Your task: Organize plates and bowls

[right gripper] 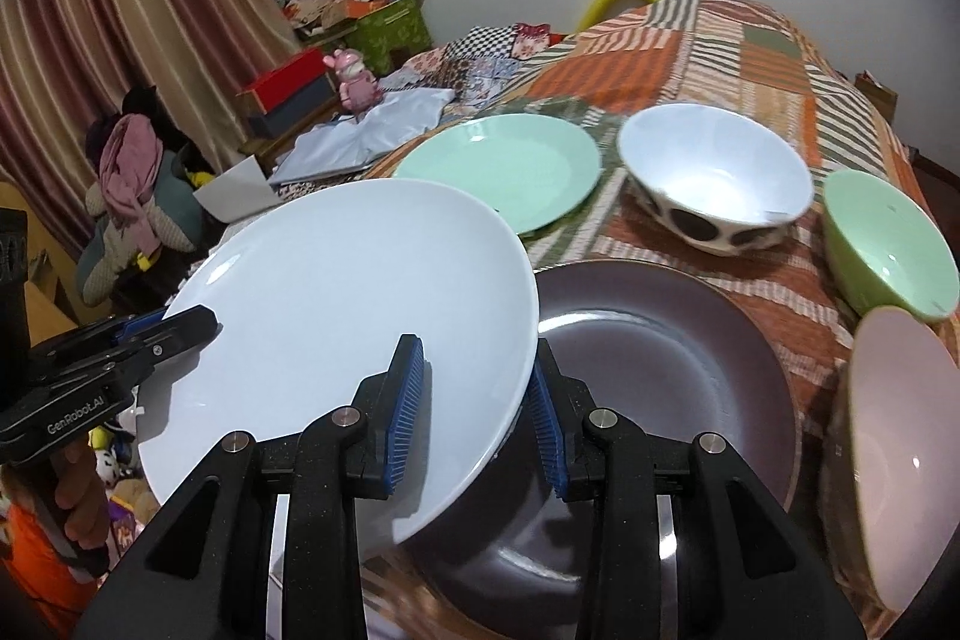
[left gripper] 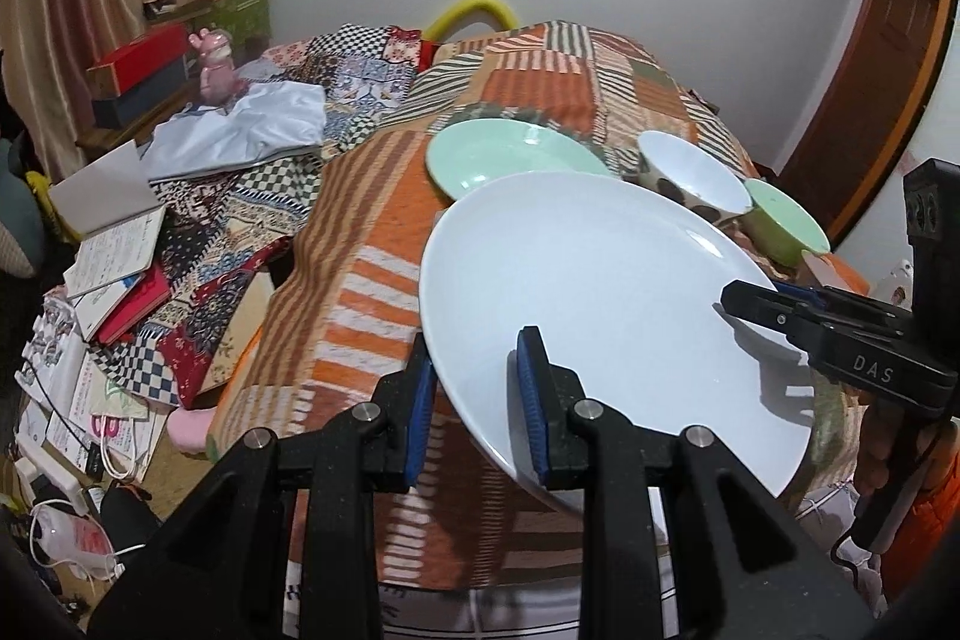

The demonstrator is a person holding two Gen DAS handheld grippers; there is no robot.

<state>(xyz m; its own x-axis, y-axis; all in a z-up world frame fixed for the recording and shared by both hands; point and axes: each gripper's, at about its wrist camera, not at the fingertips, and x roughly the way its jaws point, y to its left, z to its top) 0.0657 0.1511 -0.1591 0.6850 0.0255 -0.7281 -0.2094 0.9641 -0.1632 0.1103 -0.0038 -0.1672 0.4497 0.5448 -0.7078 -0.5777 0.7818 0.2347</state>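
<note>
A large white plate (left gripper: 606, 304) is held tilted above the table by both grippers. My left gripper (left gripper: 477, 400) grips its left rim, blue pads on either side. My right gripper (right gripper: 477, 400) grips the opposite rim of the white plate (right gripper: 336, 328); it shows in the left wrist view at the right (left gripper: 774, 307). Under the white plate lies a dark purple plate (right gripper: 654, 370). Behind are a mint green plate (right gripper: 504, 166), a white bowl with black spots (right gripper: 714, 184), a green bowl (right gripper: 888, 244) and a pink bowl (right gripper: 900, 448).
The table wears an orange striped patchwork cloth (left gripper: 360, 268). Left of it lie books (left gripper: 114, 256), boxes (left gripper: 138, 64), a pink figurine (left gripper: 216, 64) and cables on the floor. A curtain (right gripper: 120, 10) hangs at the left and a wooden door (left gripper: 870, 100) stands at the right.
</note>
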